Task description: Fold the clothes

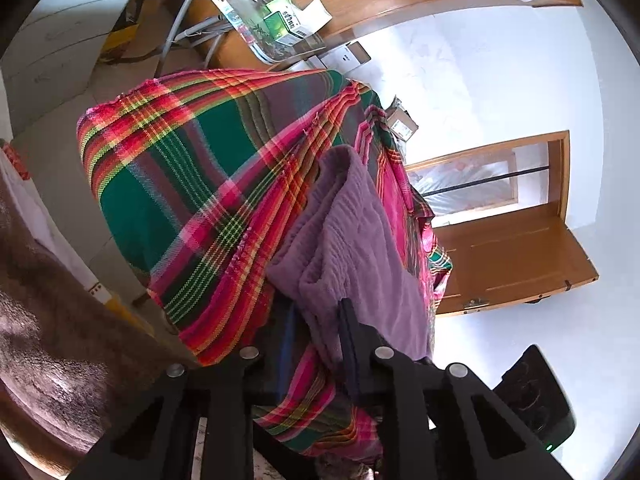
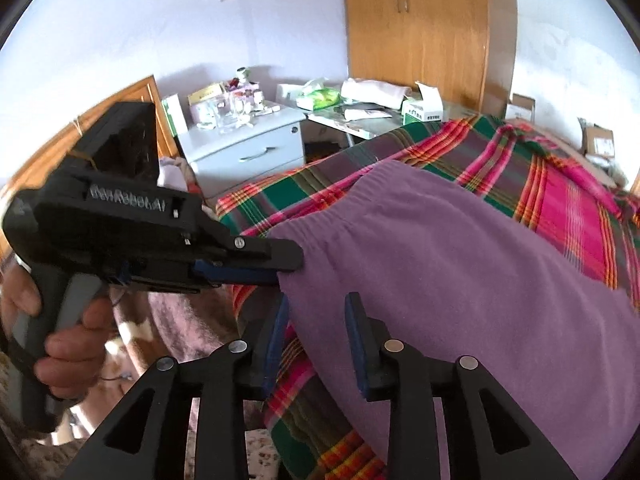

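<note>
A purple garment [image 2: 460, 272] with a gathered band lies over a plaid blanket [image 2: 560, 200] on the bed. My left gripper [image 2: 286, 270], held by a hand [image 2: 68, 352], is at the garment's near left edge and looks shut on it. In the left wrist view the purple garment [image 1: 352, 232] runs down between the left gripper's [image 1: 316, 316] fingers, and the plaid blanket [image 1: 192, 184] covers the left finger. My right gripper [image 2: 318, 320] is open just below, its fingers on either side of the garment's near edge without closing on it.
A white bedside cabinet [image 2: 248, 148] with small bottles stands behind the bed, next to a cluttered desk [image 2: 360, 108]. A wooden wardrobe [image 2: 420, 28] stands at the back wall. Cardboard boxes [image 2: 596, 140] sit at the far right. A brown fleece blanket [image 2: 168, 320] lies at the near left.
</note>
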